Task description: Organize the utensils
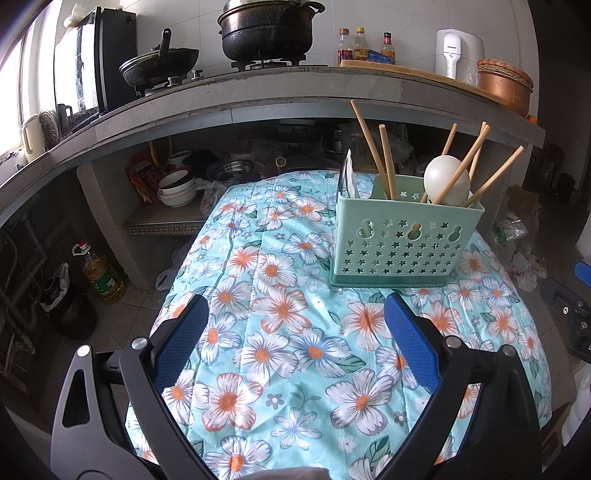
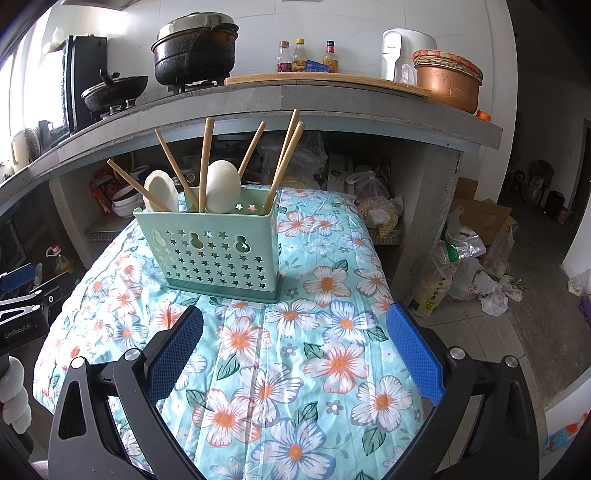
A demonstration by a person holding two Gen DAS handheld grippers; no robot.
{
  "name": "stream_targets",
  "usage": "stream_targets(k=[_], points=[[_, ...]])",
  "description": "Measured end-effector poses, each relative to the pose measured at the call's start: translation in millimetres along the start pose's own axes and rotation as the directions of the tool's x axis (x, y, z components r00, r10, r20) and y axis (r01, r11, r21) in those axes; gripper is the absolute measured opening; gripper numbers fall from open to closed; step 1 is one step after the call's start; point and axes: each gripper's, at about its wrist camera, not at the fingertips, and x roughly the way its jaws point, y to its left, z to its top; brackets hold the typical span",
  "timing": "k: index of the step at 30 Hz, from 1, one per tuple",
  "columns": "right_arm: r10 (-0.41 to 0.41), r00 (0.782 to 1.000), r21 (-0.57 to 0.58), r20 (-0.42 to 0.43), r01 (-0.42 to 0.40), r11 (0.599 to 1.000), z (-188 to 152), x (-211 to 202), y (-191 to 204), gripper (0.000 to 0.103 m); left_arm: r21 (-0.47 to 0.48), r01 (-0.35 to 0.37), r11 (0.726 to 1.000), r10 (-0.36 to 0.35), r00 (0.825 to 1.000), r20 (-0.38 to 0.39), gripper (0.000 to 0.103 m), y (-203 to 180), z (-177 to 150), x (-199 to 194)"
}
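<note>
The left gripper [image 1: 295, 328] has its blue pads [image 1: 412, 341] spread wide with nothing between them, only the floral cloth [image 1: 280, 354] below. The right gripper [image 2: 295, 332] is likewise released and empty above the same cloth. Ahead of both stands the green utensil holder [image 2: 218, 251], upright on the cloth and apart from either gripper. In it stand wooden chopsticks [image 2: 205, 162] leaning at various angles and 2 white spoons [image 2: 222, 186], bowls up. Behind runs a stone counter [image 1: 258, 92] carrying a black pot [image 1: 267, 31] and 3 bottles [image 1: 364, 46].
</note>
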Motion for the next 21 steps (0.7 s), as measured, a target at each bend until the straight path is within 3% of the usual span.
stream_targets(k=[21], points=[[0.002,1.000,0.000,-0.002,-0.002,1.000,-0.8,-0.3,1.1,0.097,-0.002,0.001,1.000,-0.001,1.000,-0.005,0.092,0.0,-0.9,0.8]])
